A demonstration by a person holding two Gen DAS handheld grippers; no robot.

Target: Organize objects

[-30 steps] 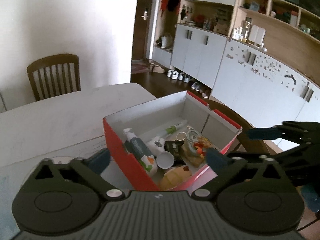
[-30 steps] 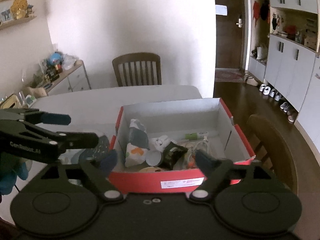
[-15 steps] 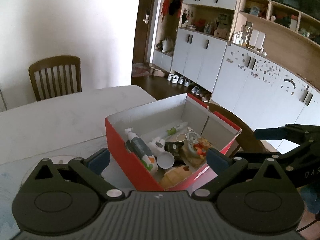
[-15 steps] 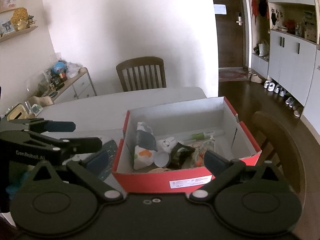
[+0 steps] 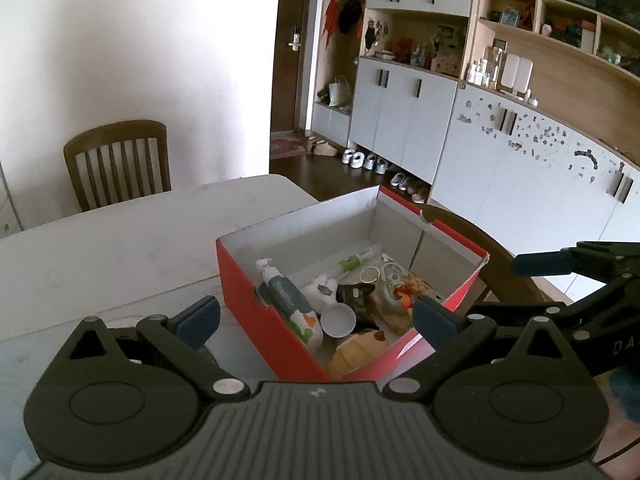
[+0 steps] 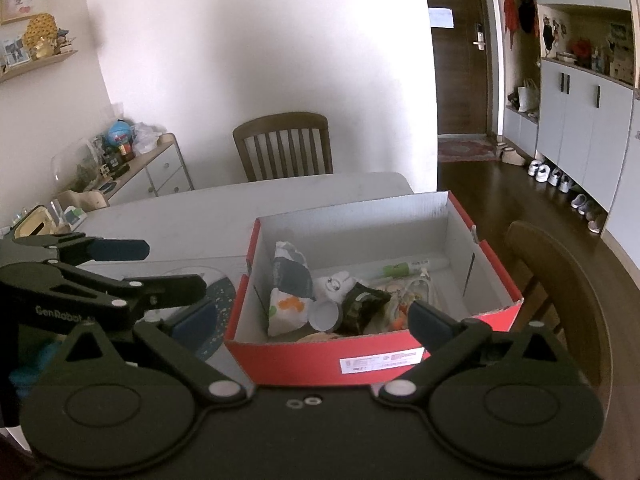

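Observation:
A red cardboard box (image 5: 267,322) (image 6: 320,364) stands on the white table and holds several small items: a grey and white pouch (image 5: 286,298) (image 6: 289,276), a white cup (image 5: 338,319) (image 6: 325,315), a dark packet (image 6: 362,304), a green-capped tube (image 5: 358,258) (image 6: 412,267). My left gripper (image 5: 316,316) is open and empty, above the box's near left corner. My right gripper (image 6: 308,316) is open and empty, in front of the box's near wall. Each gripper shows in the other's view, apart from the box.
A plate (image 6: 218,300) lies on the table (image 5: 120,240) left of the box. Wooden chairs stand at the far side (image 6: 284,148) and right of the box (image 6: 560,264). A sideboard with clutter (image 6: 132,160) is at left, white cabinets (image 5: 500,160) at right.
Both grippers have drawn back and up a little from the box, which now sits slightly lower and farther in both views. Both stay open and empty.

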